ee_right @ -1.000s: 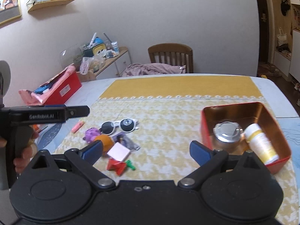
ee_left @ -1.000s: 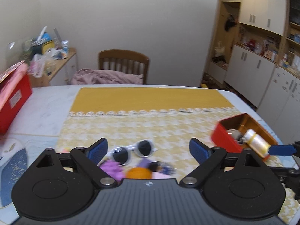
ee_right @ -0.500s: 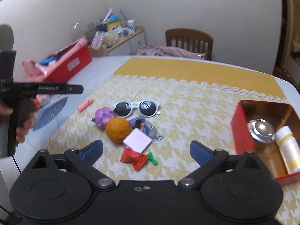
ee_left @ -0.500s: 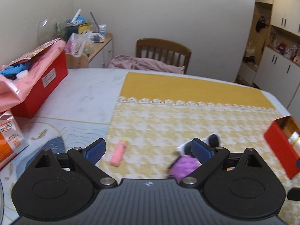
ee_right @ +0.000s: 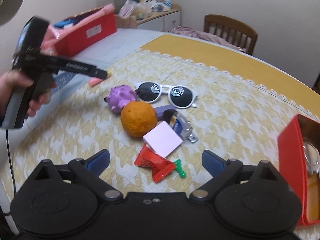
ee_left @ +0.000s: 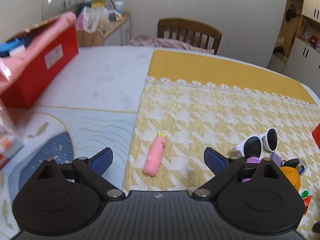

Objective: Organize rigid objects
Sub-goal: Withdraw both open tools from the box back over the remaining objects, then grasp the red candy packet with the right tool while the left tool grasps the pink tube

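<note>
A pink tube [ee_left: 155,155] lies on the yellow checked cloth [ee_left: 210,116], right in front of my open left gripper [ee_left: 158,160] and between its fingers' line. White sunglasses [ee_right: 168,93], a purple spiky toy [ee_right: 120,97], an orange [ee_right: 138,119], a pink pad [ee_right: 162,139], a red piece [ee_right: 155,163] and a green peg [ee_right: 180,169] cluster ahead of my open right gripper [ee_right: 156,161]. The red tin [ee_right: 294,160] with a metal lid inside stands at the right. The left gripper's body [ee_right: 60,66], held by a hand, hangs over the pink tube in the right wrist view.
A red box [ee_left: 40,60] with pink wrapping stands on the white table at the back left. A wooden chair [ee_left: 189,33] with a pink cloth stands behind the table. A cluttered side cabinet [ee_left: 112,20] is by the wall. An orange-and-white pack [ee_left: 8,140] sits at the left edge.
My left gripper has swung left from the sunglasses and pile to face the pink tube. My right gripper has moved forward and left toward the pile, leaving the tin at the right edge.
</note>
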A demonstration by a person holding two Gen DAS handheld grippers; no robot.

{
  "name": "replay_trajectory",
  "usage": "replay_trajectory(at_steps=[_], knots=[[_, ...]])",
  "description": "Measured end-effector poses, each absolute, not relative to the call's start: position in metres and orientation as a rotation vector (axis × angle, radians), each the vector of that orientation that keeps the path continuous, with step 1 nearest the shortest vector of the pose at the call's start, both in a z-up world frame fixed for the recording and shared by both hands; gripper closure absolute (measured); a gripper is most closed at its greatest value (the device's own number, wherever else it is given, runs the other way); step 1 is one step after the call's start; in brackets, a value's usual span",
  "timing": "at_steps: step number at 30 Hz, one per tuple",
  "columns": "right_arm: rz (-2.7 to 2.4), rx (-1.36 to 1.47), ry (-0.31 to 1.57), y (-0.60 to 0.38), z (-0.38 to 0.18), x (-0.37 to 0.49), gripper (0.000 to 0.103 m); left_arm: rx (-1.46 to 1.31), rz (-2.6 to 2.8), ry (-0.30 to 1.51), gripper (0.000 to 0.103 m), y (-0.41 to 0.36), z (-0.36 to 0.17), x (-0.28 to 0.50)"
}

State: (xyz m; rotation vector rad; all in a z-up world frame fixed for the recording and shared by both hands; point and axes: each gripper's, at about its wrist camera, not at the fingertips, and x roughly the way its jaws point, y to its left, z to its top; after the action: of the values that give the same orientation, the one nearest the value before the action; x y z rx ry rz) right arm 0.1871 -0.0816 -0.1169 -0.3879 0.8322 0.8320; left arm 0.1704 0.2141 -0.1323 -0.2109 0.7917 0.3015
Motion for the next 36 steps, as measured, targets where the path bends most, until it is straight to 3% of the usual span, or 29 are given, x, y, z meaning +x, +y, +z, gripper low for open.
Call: replay_trajectory(at_steps=[6,8,16,19,20,27,29,35,36], knots=[[0.881,-0.475,0.836,-0.066,-0.128,0.19,0.011,-0.193,0.31,0.797,0.005,0.218,-0.143,0.181],[0.891,-0.506,0.84,-0.062,-0.131,0.191,0.028,-0.184,0.314,0.801,0.005,0.219,-0.147,0.184],[0.893,-0.556,0.862,-0.059,-0.141,0.189,0.046,-0.141,0.316,0.793,0.007,0.218,-0.154,0.189],[0.899,-0.554,0.864,-0.062,-0.142,0.186,0.048,-0.122,0.313,0.791,0.021,0.216,-0.155,0.189],[0.901,-0.555,0.864,-0.063,-0.142,0.185,0.054,-0.111,0.314,0.792,0.027,0.215,-0.156,0.19],[0.904,-0.56,0.87,-0.063,-0.144,0.18,0.064,-0.123,0.317,0.787,0.047,0.216,-0.154,0.189],[0.906,-0.563,0.866,-0.062,-0.144,0.179,0.075,-0.142,0.338,0.788,0.057,0.219,-0.153,0.188],[0.896,-0.565,0.859,-0.061,-0.144,0.176,0.077,-0.115,0.374,0.8,0.076,0.221,-0.15,0.187],[0.891,-0.564,0.859,-0.061,-0.144,0.175,0.078,-0.108,0.377,0.8,0.084,0.221,-0.15,0.187]])
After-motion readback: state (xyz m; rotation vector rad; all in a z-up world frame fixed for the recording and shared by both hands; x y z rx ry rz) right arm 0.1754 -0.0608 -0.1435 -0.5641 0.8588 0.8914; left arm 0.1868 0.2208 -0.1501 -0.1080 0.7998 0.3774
